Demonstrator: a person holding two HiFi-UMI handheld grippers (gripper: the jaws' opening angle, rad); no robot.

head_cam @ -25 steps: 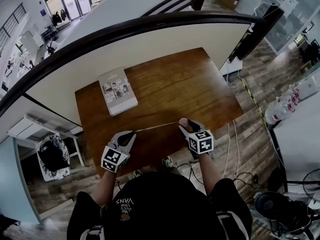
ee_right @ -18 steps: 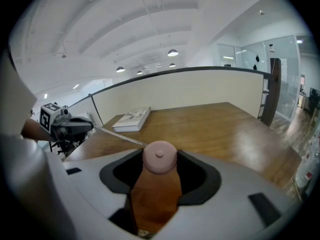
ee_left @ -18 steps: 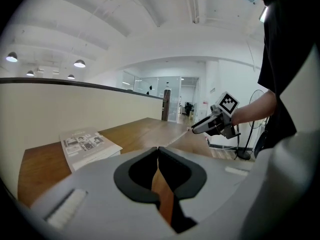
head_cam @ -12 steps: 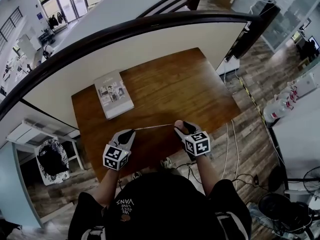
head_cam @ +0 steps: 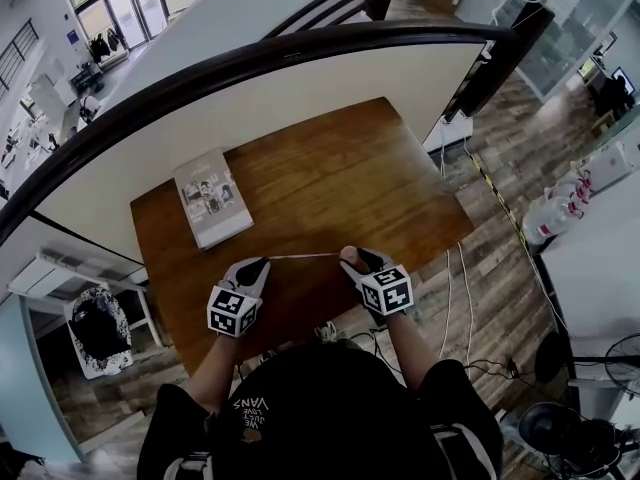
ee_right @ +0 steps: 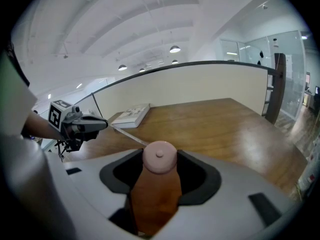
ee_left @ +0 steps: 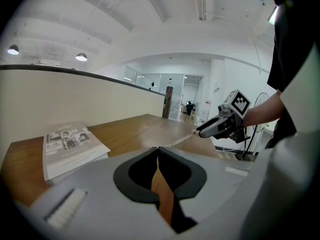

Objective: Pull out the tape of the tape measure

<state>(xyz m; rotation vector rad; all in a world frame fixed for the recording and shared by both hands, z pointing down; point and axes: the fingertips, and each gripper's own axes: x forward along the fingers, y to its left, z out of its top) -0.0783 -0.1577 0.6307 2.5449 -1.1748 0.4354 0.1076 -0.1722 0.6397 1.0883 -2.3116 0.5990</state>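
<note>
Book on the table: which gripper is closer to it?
Left. The left gripper, pinching the tape, sits just below-right of the book in the head view; the right gripper, holding the tape measure, is farther right.

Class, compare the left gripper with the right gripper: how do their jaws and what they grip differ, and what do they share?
The left gripper has its jaws pinched almost together; the right gripper has them wider apart. The left gripper grips the end of the thin tape; the right gripper grips the round pink tape measure. Both carry a marker cube and are over the wooden table.
</note>
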